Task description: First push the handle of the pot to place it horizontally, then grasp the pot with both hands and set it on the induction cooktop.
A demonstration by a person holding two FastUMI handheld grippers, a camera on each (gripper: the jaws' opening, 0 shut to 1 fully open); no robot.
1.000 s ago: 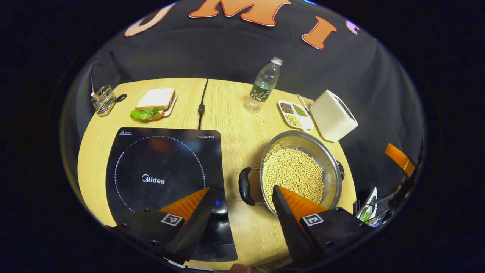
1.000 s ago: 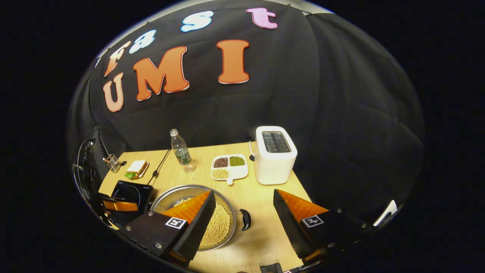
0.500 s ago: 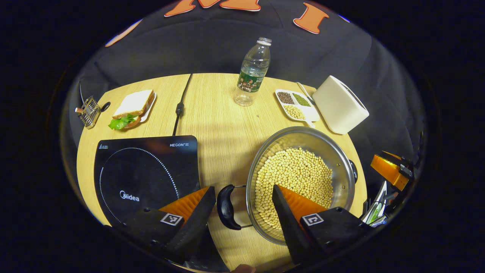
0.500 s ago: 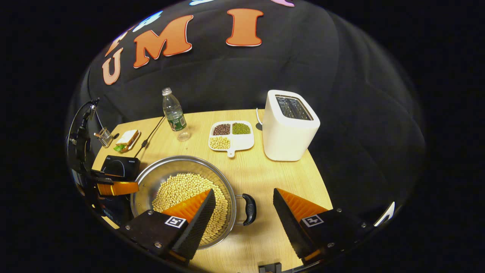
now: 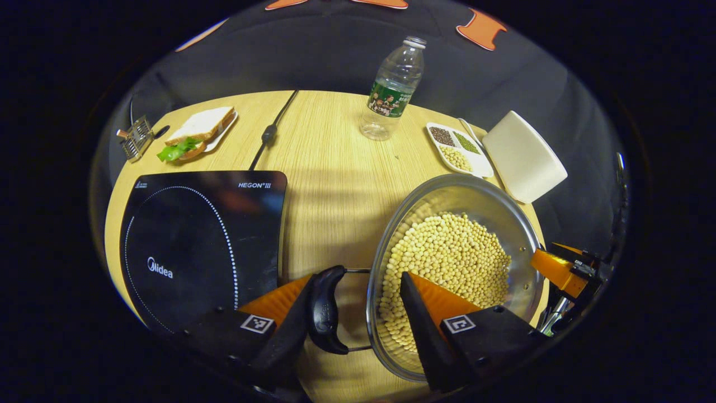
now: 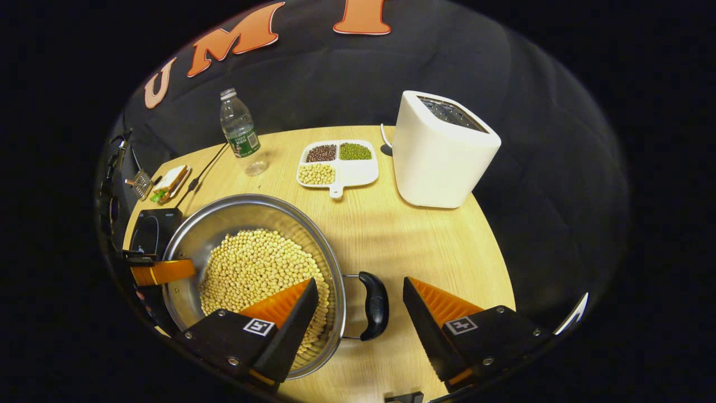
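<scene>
Fingers of the left gripper [image 5: 358, 305] stand spread around the black curved handle [image 5: 324, 309] of the round steel pot of soybeans [image 5: 453, 268], beside the black square induction cooktop [image 5: 201, 240]. In the right gripper view, the right gripper [image 6: 358, 313] gapes astride the pot's other black handle [image 6: 373, 305] on the round wooden table [image 6: 414, 240].

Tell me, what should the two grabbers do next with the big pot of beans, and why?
Probably close on the handles. The left gripper is open with the pot's left handle between its fingers, and the right gripper is open around the right handle. Neither is squeezing yet, and the pot sits on the table, beside the induction cooktop.
</scene>
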